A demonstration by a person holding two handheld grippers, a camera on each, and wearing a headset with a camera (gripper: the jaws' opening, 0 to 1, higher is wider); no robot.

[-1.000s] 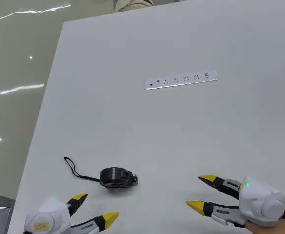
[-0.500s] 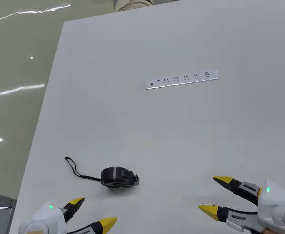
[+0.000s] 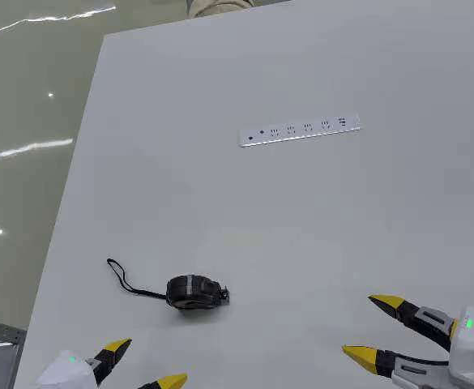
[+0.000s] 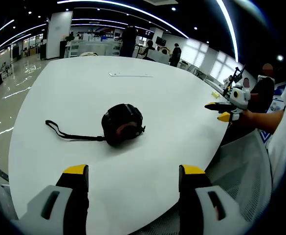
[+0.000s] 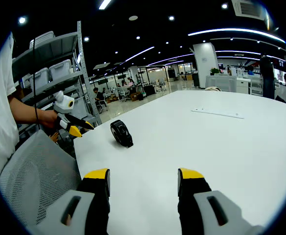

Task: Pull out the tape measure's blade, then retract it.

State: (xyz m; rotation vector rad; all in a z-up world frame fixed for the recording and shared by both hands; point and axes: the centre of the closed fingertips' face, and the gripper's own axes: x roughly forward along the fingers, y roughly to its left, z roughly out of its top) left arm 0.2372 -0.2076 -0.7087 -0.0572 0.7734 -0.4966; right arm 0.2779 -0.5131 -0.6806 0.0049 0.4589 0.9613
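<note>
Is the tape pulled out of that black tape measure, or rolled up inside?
Inside: the tape measure lies on the white table with no blade showing; only its black strap trails beside it.

- Surface (image 3: 318, 219): white, matte, broad; took up most of the head view.
- Power strip (image 3: 299, 130): white; lay flat on the surface, towards its far side.
- Floor (image 3: 26, 97): glossy grey-green; mirrored the overhead lights.
- Ceiling (image 5: 147, 29): dark; carried long light strips (image 5: 240, 30) and small round downlights.
- Shelving rack (image 5: 55, 49): grey metal; held pale storage bins.
- Mesh chair (image 5: 30, 171): grey; stood at the surface's near edge.
- White column (image 5: 205, 58): stood in the open-plan office beyond.
</note>
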